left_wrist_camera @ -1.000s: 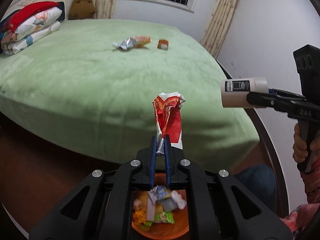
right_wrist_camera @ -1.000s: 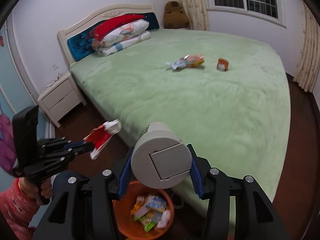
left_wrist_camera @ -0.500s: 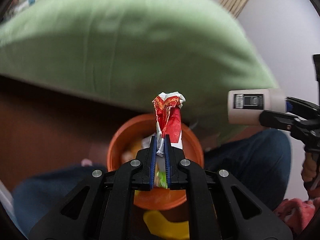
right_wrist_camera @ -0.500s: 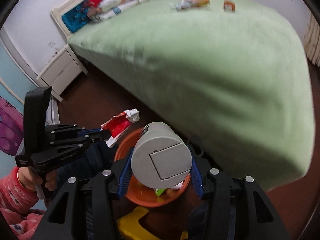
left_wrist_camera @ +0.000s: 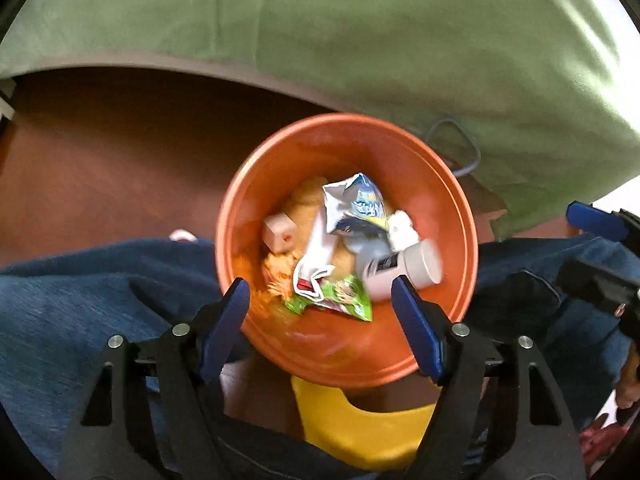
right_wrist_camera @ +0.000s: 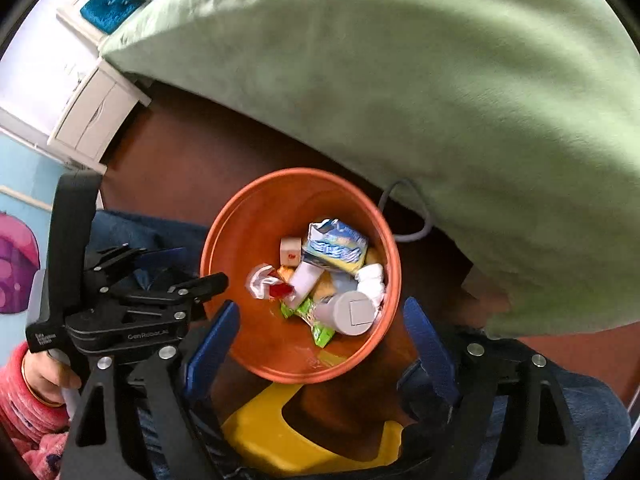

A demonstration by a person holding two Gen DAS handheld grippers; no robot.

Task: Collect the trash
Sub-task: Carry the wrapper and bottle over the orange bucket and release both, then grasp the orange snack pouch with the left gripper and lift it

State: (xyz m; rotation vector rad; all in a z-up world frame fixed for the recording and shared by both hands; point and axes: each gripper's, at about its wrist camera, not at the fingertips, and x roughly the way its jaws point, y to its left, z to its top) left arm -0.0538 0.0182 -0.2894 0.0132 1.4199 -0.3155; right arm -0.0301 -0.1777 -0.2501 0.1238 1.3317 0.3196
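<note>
Left gripper point(left_wrist_camera: 320, 316): you hold it above the bin with the jaws spread wide, nothing between them.
Right gripper point(right_wrist_camera: 320, 336): also spread wide and empty, poised over the near rim of the same bin.
Bin point(left_wrist_camera: 400, 132): orange, round, on the dark floor just beside the bed's edge, directly below and ahead of both grippers.
Bottle point(left_wrist_camera: 400, 268): white, lying on its side in the bin, long axis slanting from the heap's middle toward the right wall, flat cap end facing up at the right wrist camera.
Wrapper point(right_wrist_camera: 266, 284): red and silver, crumpled, on the left of the heap, on the side of your left gripper.
Other trash: blue foil pouch point(right_wrist_camera: 336, 244), green packet point(left_wrist_camera: 340, 300), small cube point(left_wrist_camera: 278, 234), all inside the bin.
Bed point(left_wrist_camera: 360, 40): green cover fills the far side of both views; no trash shows on the part in view.
Judgement: nothing is left to grasp here; anything more to collect lies away from the bin, toward the bed, so you must lift both grippers and turn them that way. Neither hand is clearly nearer.
</note>
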